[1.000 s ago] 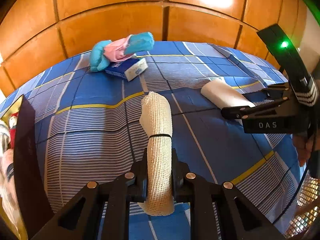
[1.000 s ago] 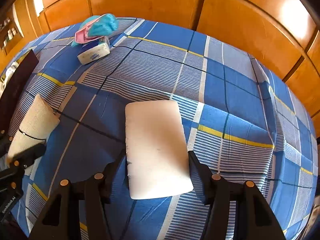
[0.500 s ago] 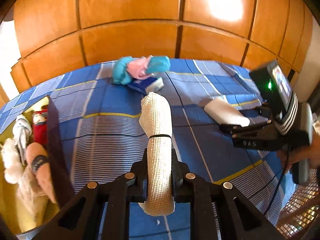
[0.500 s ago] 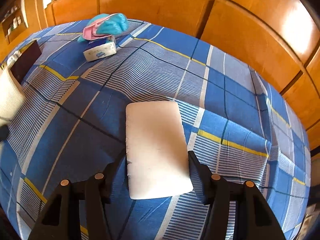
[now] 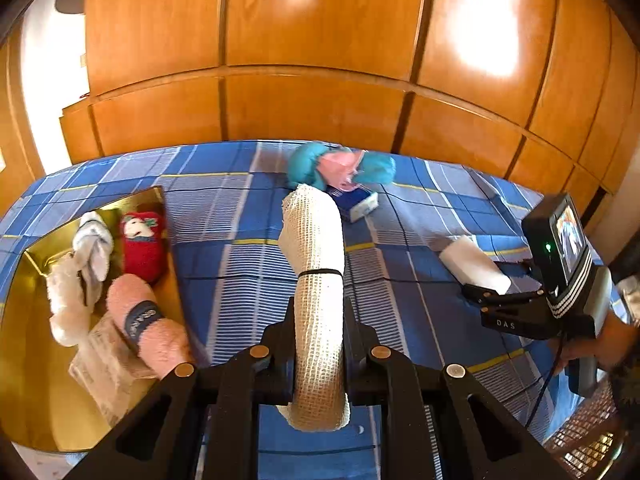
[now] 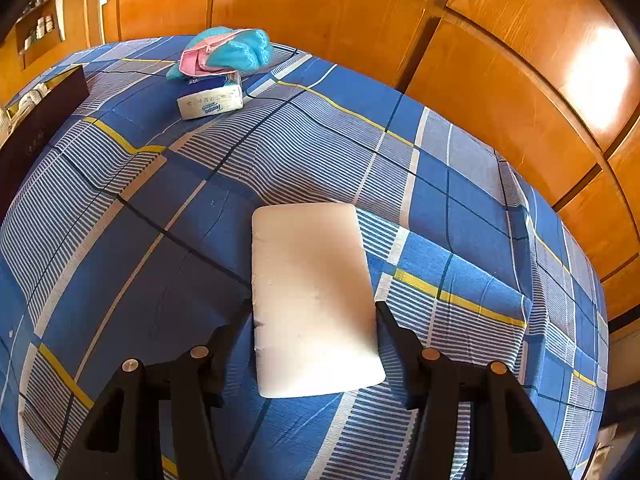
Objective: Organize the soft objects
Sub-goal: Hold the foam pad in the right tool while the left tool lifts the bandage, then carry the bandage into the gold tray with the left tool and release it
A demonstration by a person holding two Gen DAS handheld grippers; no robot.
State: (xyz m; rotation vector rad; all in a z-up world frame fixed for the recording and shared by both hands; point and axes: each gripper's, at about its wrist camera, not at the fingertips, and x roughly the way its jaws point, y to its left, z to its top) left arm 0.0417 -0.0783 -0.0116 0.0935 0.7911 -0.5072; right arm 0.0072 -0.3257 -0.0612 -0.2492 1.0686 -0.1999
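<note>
The left gripper point(image 5: 320, 336), clamped on a rolled mesh cloth point(image 5: 318, 280), has lifted it off the bed; the gold box point(image 5: 24, 360) now fills lower left, likely its destination. The right gripper point(image 6: 316, 344) straddles the white sponge point(image 6: 314, 300), contact unclear.

The left gripper point(image 5: 319, 332) covers the middle of the cream mesh roll point(image 5: 316, 264), and the gold box point(image 5: 24, 360) of soft things runs off the left edge of the left wrist view. In the right wrist view that box point(image 6: 44, 116) shows only as a dark side wall with its contents too small to tell. The white foam block point(image 6: 314, 296) sits between the right gripper's point(image 6: 316, 328) fingers, but whether their pads press on it cannot be told, and shelf items at top left are too small to make out
</note>
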